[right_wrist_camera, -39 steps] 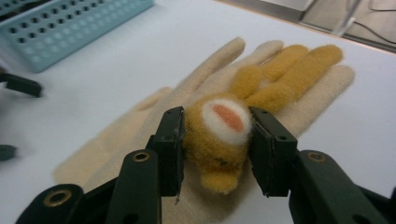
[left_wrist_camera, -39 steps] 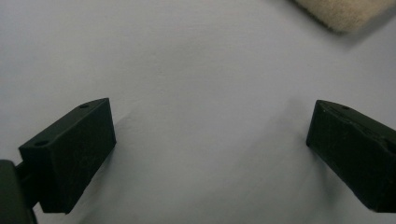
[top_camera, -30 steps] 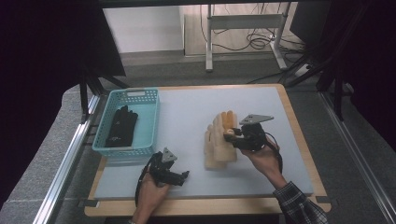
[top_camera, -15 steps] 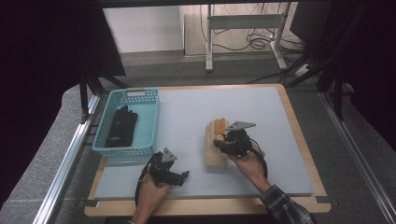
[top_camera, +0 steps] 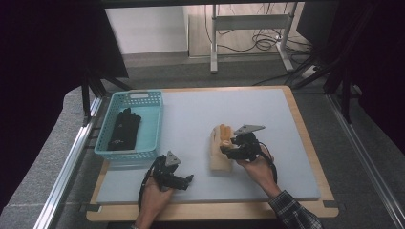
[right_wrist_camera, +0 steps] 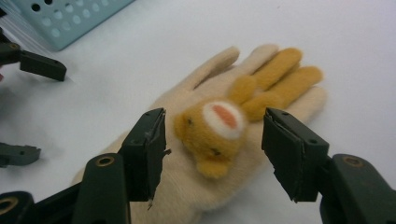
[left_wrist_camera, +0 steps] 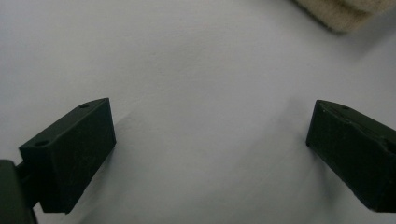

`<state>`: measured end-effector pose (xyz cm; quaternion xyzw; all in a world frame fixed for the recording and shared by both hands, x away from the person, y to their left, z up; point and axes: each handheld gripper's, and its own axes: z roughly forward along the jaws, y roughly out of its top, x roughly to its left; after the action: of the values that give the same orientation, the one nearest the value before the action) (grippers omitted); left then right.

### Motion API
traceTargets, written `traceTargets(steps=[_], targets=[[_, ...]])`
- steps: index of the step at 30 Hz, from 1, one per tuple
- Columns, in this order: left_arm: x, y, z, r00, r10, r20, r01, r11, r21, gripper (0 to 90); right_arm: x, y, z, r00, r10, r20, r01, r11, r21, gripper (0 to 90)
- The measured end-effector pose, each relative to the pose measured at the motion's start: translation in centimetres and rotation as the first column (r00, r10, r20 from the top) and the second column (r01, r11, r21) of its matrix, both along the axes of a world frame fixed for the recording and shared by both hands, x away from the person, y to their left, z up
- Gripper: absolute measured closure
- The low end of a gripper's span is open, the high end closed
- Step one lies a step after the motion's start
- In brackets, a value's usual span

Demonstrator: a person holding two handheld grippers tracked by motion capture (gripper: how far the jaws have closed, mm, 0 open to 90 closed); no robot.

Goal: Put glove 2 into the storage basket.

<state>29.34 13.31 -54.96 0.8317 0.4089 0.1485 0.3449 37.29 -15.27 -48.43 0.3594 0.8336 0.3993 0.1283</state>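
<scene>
Starting at the near edge of the table (top_camera: 296, 143), the left gripper (top_camera: 184, 180) sits low at about seven o'clock on the grey surface, its jaws standing wide with nothing but bare tabletop between them, as the left gripper view (left_wrist_camera: 205, 140) makes plain. Further in, at about five o'clock from the table's middle, the right gripper (top_camera: 227, 149) hovers over the cream glove (top_camera: 218, 160). Its jaws have just been opening, and in the right gripper view (right_wrist_camera: 212, 149) they stand apart on either side of the glove's palm, with the orange plush animal face sewn there between them, the pads not pressing.

The glove lies flat, palm up, with its long axis running from cuff at six o'clock to fingertips at twelve, straight away from the person. The right gripper is directly on it, and the jaws straddle the glove across its width; the left gripper is well apart at the glove's eight o'clock. So the right hand is the one placed to close on it.

Farthest, at ten o'clock, the blue basket (top_camera: 152, 124) holds a black glove (top_camera: 123, 128), a likely destination for the cream one.
</scene>
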Motion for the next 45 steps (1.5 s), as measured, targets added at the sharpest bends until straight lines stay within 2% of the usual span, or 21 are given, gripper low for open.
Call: traceTargets(steps=[4,6,10,13,18,26,29,37,45], targets=[[0.0,0.0,0.0,1.0000,0.000,0.000,0.000,1.0000,0.000,1.6,-0.2,-1.1,0.6,1.0000,0.000,0.002,0.000,1.0000,0.006,41.8],[0.0,0.0,0.0,1.0000,0.000,0.000,0.000,1.0000,0.000,1.6,-0.3,-1.9,0.6,0.9998,0.013,-0.016,-0.013,0.9998,0.013,47.2],[0.0,0.0,0.0,1.0000,0.000,0.000,0.000,1.0000,0.000,1.6,-0.7,-3.3,0.2,0.9993,0.013,-0.034,-0.013,0.9997,0.020,65.4],[0.0,0.0,0.0,1.0000,0.000,0.000,0.000,1.0000,0.000,1.6,-1.0,-4.1,-0.5,0.9987,0.028,-0.042,-0.028,0.9996,-0.001,77.2],[0.0,0.0,0.0,1.0000,0.000,0.000,0.000,1.0000,0.000,1.6,-1.4,-4.5,-1.8,0.9965,0.056,-0.062,-0.057,0.9980,-0.025,88.1],[0.0,0.0,0.0,1.0000,0.000,0.000,0.000,1.0000,0.000,1.6,-2.2,-3.5,-3.6,0.9928,0.104,-0.058,-0.108,0.9924,-0.060,88.4],[0.0,0.0,0.0,1.0000,0.000,0.000,0.000,1.0000,-0.001,1.6,-2.2,-2.9,-4.0,0.9911,0.119,-0.060,-0.122,0.9907,-0.059,88.3],[0.0,0.0,0.0,1.0000,0.000,0.000,0.000,1.0000,0.000,1.6,-2.1,-1.6,-4.4,0.9902,0.127,-0.059,-0.129,0.9905,-0.046,88.3],[0.0,0.0,0.0,1.0000,0.000,0.000,0.000,1.0000,0.000,1.6,-2.1,0.4,-4.7,0.9868,0.155,-0.047,-0.157,0.9868,-0.041,88.0]])
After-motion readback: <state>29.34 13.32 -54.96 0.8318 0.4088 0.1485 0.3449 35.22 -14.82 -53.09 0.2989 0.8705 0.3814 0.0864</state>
